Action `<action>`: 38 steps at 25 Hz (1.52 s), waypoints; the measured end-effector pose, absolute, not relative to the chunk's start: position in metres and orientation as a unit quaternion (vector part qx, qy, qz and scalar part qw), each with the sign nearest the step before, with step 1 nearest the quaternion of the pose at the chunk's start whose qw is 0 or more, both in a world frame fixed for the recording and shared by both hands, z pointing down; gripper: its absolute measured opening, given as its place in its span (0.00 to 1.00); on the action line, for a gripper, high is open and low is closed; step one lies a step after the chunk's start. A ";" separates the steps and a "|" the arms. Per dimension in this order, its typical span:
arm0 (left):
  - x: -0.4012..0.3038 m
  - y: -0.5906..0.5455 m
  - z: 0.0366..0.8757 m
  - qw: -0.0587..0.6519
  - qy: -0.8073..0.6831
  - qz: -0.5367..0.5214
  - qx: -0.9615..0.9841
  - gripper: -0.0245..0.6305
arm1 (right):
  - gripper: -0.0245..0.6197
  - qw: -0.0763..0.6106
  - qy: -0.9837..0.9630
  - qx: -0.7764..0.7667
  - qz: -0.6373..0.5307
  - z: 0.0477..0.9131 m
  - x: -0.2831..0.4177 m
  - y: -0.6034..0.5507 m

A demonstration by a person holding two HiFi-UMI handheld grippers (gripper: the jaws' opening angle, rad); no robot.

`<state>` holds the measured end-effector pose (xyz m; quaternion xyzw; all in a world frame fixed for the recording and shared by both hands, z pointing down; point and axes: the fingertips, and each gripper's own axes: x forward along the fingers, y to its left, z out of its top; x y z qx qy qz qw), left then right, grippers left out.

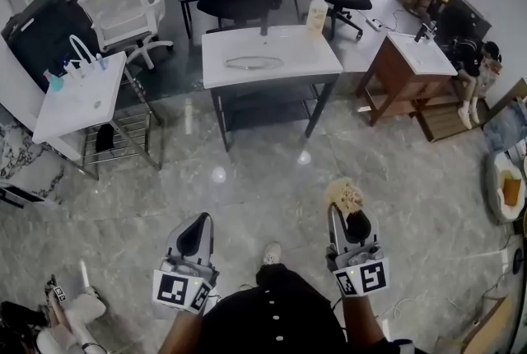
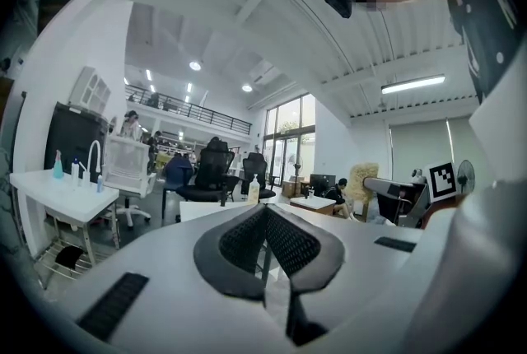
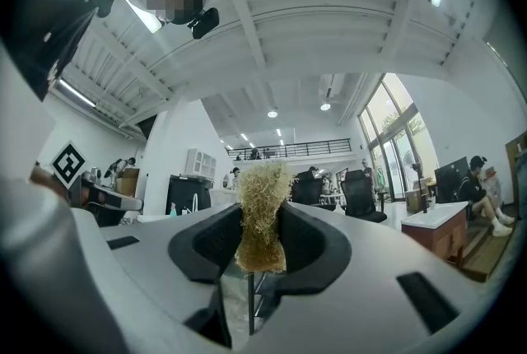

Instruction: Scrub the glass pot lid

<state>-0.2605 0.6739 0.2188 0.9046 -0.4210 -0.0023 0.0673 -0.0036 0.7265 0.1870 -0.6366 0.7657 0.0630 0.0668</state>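
Two tongs hung close below the head camera, one in each hand. Of these, the left tongs were pressed shut with nothing between them, probably kept free to steady the lid. Meanwhile the right tongs were clamped on one straw-coloured fibrous scrubber, its tuft poking past the tips, ready for rubbing. One glass pot lid lay flat on the white worktop, well ahead of both tongs and untouched, so scrubbing had not begun. One soap bottle stood beyond the lid.
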 end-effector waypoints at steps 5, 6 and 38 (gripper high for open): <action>-0.245 0.632 0.214 0.063 -0.438 0.003 0.897 0.07 | 0.26 0.072 0.780 -0.619 0.061 0.183 0.019 0.680; -0.241 0.626 0.214 0.062 -0.440 0.006 0.896 0.07 | 0.26 0.072 0.781 -0.617 0.059 0.183 0.023 0.672; -0.203 0.450 0.220 0.076 -0.447 0.002 0.891 0.07 | 0.26 0.065 0.789 -0.609 0.055 0.185 0.061 0.491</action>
